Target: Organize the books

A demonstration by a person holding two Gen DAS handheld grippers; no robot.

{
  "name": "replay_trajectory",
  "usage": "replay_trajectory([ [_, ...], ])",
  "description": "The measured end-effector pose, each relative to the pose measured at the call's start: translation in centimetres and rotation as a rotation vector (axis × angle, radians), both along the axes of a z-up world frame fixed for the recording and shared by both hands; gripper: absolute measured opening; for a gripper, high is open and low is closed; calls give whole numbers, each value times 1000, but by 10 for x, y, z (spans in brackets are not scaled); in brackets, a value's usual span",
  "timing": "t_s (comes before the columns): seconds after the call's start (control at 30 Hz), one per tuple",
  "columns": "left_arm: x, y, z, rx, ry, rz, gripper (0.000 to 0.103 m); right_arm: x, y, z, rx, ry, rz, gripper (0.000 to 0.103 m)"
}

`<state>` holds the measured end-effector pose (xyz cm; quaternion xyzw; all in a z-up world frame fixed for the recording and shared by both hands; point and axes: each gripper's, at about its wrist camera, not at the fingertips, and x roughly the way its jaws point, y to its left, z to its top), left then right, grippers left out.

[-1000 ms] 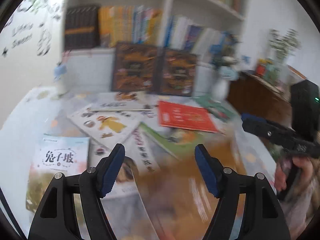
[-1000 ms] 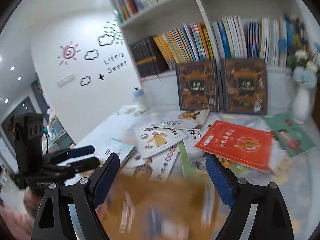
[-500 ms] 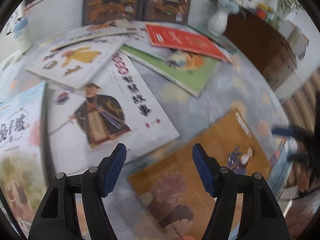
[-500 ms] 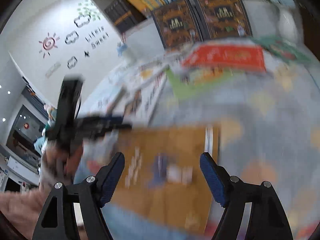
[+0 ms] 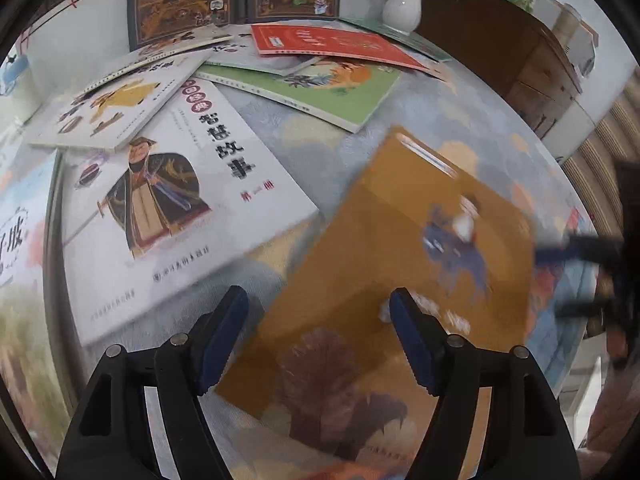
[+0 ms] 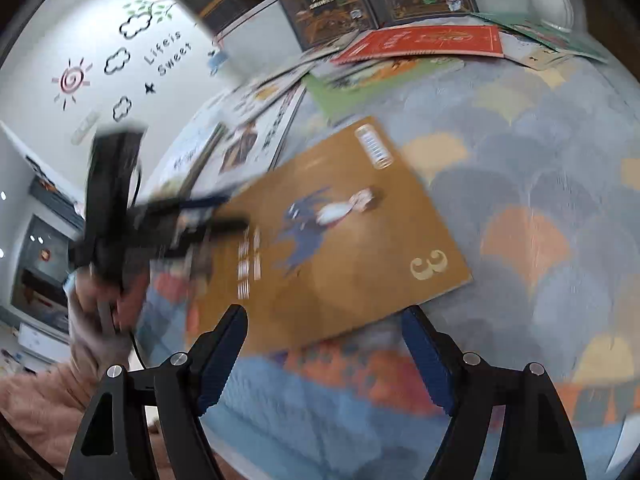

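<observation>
Left gripper (image 5: 318, 334) opening, jaws wide, nothing gripped; right gripper (image 6: 324, 354) also wide apart and empty. Just ahead of both, lying flat on the patterned mat (image 6: 540, 184): orange book (image 6: 340, 236). Beyond it, scattered books, among them a white one (image 5: 176, 208).

An ochre-brown book (image 6: 344, 232) bearing a blue-robed figure and a pale numeral 3 lies ahead of the blue-padded jaws. Beyond it – a white book (image 5: 168, 208) with a dark-robed figure, a green book (image 5: 320, 88), a red book (image 5: 332, 46). The tablecloth (image 6: 540, 208) is grey-blue with orange and yellow fan shapes.
</observation>
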<state>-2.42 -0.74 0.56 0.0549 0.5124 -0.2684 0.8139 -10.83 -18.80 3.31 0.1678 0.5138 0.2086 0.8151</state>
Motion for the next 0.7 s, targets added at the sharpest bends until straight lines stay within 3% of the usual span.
replay_trajectory([
  [0.1,-19,-6,3,-22,36,-29,72,32,-6,2,-15,17,-17,87],
  [0.2,-39,-17,5,-63,67,-105,72,59,-10,11,-67,-36,-42,88],
  [0.27,-46,-23,5,-55,61,-120,72,74,-16,12,-44,-34,-60,88],
  [0.43,-25,-8,4,-138,119,-64,61,51,-38,10,58,-29,-82,88],
  [0.5,-10,-1,1,-183,154,-51,54,25,-38,3,95,-8,-66,83],
  [0.57,-3,0,0,-208,176,-63,51,12,-29,-5,122,30,-21,58],
  [0.7,10,-2,-1,-236,204,-61,48,2,-15,-11,109,-2,9,60],
])
